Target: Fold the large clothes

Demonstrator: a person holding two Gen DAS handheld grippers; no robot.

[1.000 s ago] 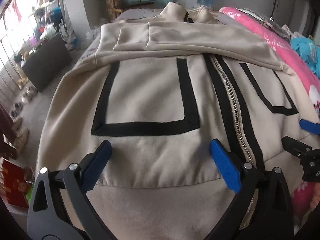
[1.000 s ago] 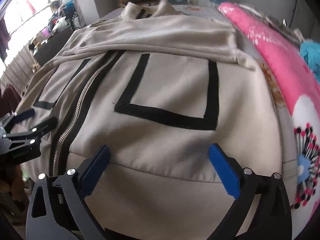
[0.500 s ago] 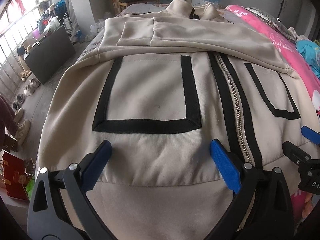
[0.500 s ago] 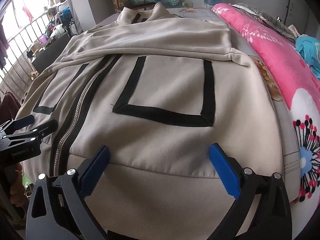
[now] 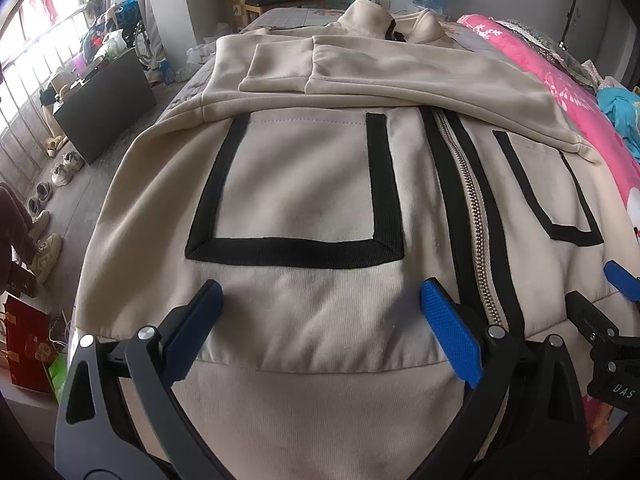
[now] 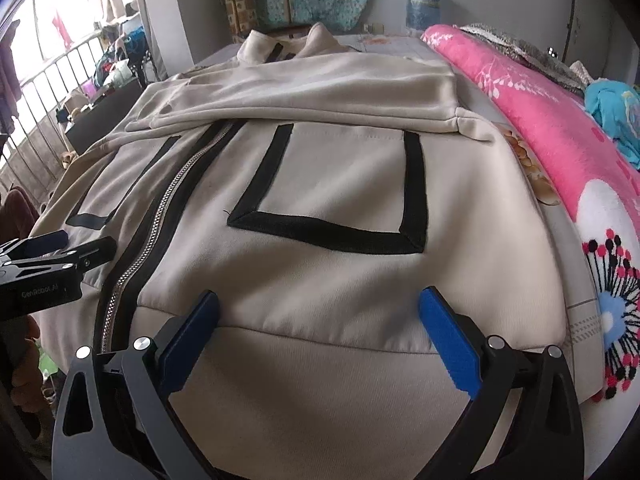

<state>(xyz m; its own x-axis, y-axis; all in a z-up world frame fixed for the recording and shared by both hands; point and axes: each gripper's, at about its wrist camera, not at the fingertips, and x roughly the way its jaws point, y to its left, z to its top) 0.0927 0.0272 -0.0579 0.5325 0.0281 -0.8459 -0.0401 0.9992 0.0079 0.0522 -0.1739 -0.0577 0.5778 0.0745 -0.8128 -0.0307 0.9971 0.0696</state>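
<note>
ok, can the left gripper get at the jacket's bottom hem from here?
Probably yes. The left gripper is open just over the beige jacket's hem band, nothing between them; the right gripper is well aside.

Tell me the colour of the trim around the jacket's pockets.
Black trim on a beige jacket, clearest in the left wrist view.

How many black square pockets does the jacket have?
2. One black-trimmed pocket is on the jacket left of the zipper; the other pocket is right of it. Sleeves hide their tops.
</note>
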